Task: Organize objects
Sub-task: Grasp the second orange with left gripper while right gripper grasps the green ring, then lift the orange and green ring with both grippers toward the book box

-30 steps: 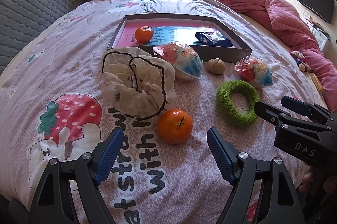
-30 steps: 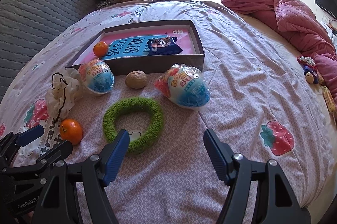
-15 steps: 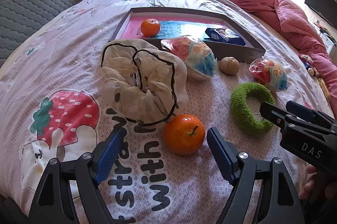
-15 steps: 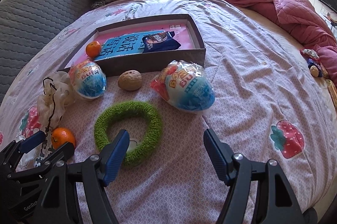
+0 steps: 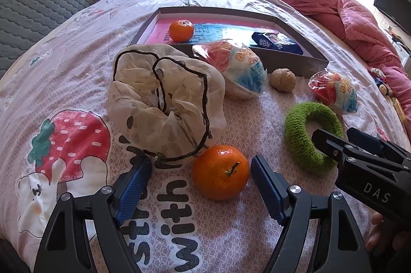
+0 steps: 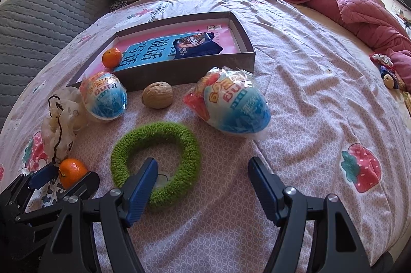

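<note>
The bed [image 6: 308, 98], spread with a pink strawberry-print sheet, carries everything, and the loose things lie in a loose cluster at its middle, probably tipped out there so they can be sorted into the box. That shallow dark box [image 6: 195, 72] sits at 12 o'clock from both grippers, open-topped and within easy reach; it holds 1 small orange [image 6: 111, 57] near its left end and 1 dark blue snack packet [image 6: 196, 44] on top of a pink and blue printed sheet, which suggests the sorting has begun. Outside it, 2 wrapped toy eggs [image 6: 231, 106] lie just in front of the box wall with a walnut [image 6: 157, 95] between them. The cream drawstring pouch [image 5: 164, 103] slumps at 11 o'clock from the left gripper, mouth gaping; whether anything is inside cannot be told. The green knitted ring [image 6: 156, 157] lies flat, with the left finger of the right gripper [image 6: 200, 185] over its hole and the other finger on bare sheet, jaws wide apart and gripping nothing. The loose orange [image 5: 220, 171] sits between the spread fingers of the left gripper [image 5: 200, 185], close to the right pad, neither pad pressing it; I judge it the next pick.
</note>
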Demonstrator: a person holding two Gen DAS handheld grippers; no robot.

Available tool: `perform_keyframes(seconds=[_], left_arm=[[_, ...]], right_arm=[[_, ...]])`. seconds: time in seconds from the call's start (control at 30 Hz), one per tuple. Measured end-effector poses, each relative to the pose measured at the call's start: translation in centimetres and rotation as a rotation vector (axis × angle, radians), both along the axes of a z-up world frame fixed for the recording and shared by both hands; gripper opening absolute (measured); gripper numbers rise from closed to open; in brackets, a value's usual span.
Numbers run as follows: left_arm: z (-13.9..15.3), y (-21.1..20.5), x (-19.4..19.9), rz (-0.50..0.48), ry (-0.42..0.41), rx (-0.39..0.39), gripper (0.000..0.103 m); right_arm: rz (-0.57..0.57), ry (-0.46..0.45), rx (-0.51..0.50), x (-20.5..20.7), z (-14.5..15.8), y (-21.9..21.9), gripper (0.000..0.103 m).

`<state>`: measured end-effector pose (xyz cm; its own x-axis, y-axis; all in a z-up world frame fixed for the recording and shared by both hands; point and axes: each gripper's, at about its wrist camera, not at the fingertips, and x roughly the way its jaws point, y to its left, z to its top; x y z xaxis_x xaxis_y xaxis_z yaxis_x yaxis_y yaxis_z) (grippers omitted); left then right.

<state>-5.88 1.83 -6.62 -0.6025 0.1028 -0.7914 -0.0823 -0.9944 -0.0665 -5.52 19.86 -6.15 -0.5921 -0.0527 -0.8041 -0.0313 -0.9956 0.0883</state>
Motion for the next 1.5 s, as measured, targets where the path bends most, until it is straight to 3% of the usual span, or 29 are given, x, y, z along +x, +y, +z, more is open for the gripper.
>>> perform_keyframes(seconds=[0.2, 0.3, 0.53, 0.63, 0.77, 1.5], left_arm=[[-0.1, -0.1, -0.1, 0.007, 0.005, -0.005, 0.073], [0.0, -0.1, -0.2, 0.0, 0.003, -0.005, 0.067], [0.2, 0.6, 0.1, -0.03, 0.008, -0.007, 0.04], [0.3, 0.8, 0.2, -0.036, 0.006, -0.014, 0.04], [0.3, 0.7, 0.4, -0.044, 0.007, -0.005, 0.04], [1.4, -0.5, 2.7, -0.048, 0.002, 0.044, 0.039]], right_arm=[[-0.005, 0.01, 0.025, -0.5, -0.4, -0.7, 0.071], [0.001, 0.017, 0.04, -0.6, -0.5, -1.0, 0.064], [0.023, 0.031, 0.041, -0.3, -0.3, -1.5, 0.041], [0.037, 0.032, 0.023, -0.1, -0.2, -1.5, 0.024], [0.051, 0.034, 0.022, 0.1, -0.1, -1.7, 0.017], [0.079, 0.052, -0.033, 3.1, 1.3, -0.8, 0.014]])
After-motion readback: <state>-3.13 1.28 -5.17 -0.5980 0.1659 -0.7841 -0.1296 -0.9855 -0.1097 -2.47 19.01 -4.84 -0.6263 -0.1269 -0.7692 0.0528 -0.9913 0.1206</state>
